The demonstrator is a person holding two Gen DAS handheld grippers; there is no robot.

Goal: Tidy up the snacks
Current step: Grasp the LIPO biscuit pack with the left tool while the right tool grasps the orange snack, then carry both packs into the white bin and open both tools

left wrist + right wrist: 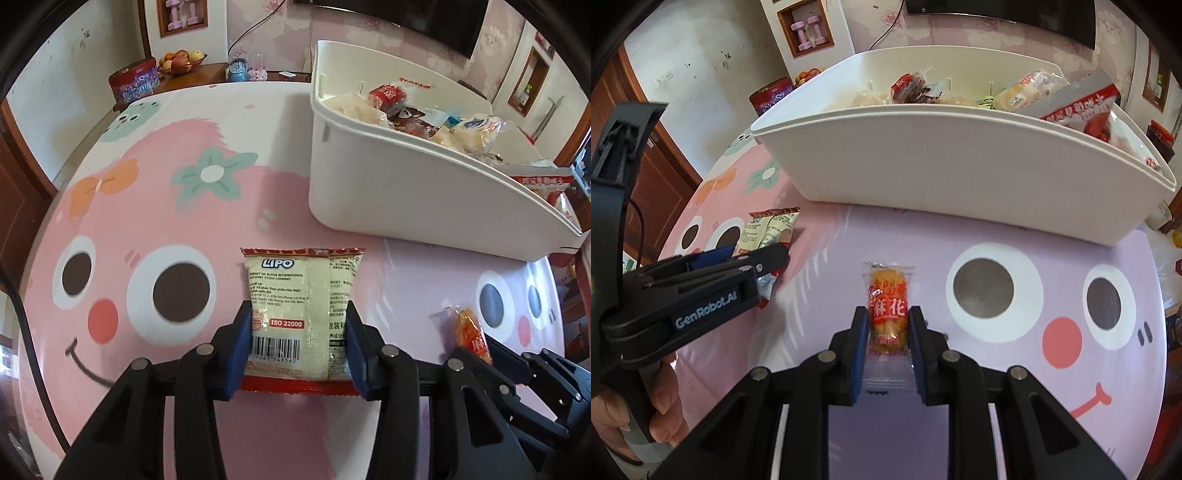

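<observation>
A cream Lipo snack packet with red ends lies on the cartoon tablecloth. My left gripper is shut on it, both blue pads against its sides. A small clear packet with an orange twist snack sits between the fingers of my right gripper, which is shut on it. That packet also shows in the left wrist view. The Lipo packet and left gripper show at the left of the right wrist view. A white bin holding several snack packets stands just beyond both.
The white bin takes the far right of the table. A red tin and a fruit bowl sit on a wooden sideboard behind the table. The table edge curves at the left.
</observation>
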